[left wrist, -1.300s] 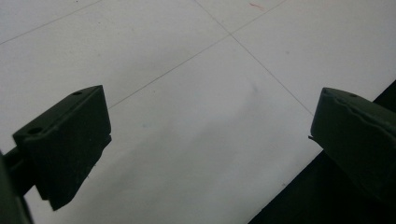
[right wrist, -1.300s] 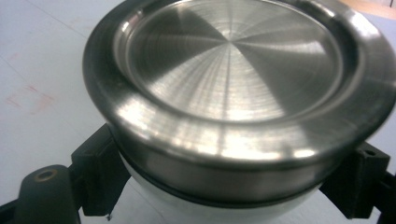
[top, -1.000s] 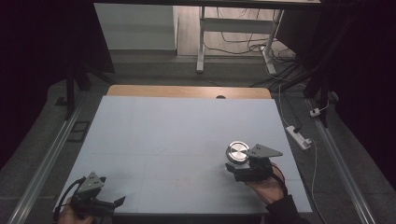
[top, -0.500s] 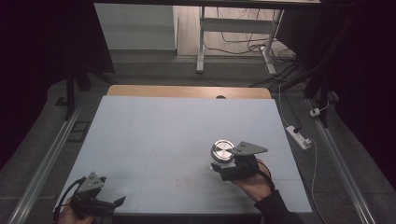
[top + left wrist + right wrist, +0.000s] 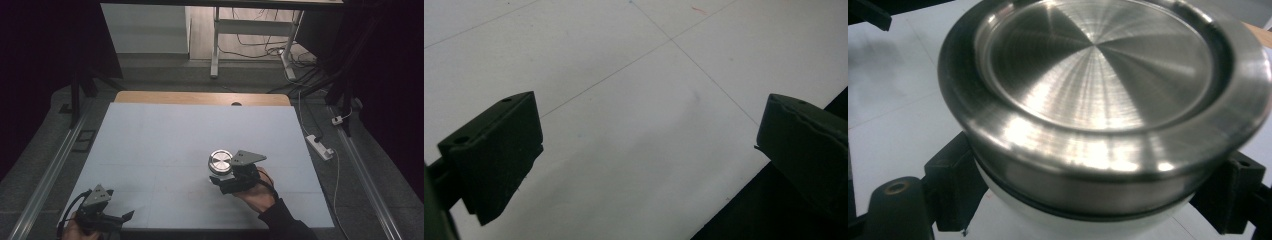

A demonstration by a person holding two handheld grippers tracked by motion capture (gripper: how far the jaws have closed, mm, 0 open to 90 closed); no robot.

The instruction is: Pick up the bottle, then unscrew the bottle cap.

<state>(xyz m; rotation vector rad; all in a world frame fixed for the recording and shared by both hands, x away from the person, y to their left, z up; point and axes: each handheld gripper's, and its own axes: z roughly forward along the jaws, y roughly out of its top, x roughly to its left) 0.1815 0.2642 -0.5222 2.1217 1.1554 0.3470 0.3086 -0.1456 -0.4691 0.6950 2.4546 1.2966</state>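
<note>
While the right gripper [image 5: 223, 177] is clasping a round container [image 5: 220, 162] with a shiny steel lid [image 5: 1098, 85] between its jaws, that container is sitting over the table [image 5: 165, 135] a little right of the middle, toward the near edge. Over at the near left corner, the left gripper [image 5: 122, 218] is hanging with its jaws spread wide and nothing between them.

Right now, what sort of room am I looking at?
Probably a lab or recording workspace: a bare white-topped table, loose cables on the floor, and a hand-held black right claw gripping a round steel-lidded container.
</note>
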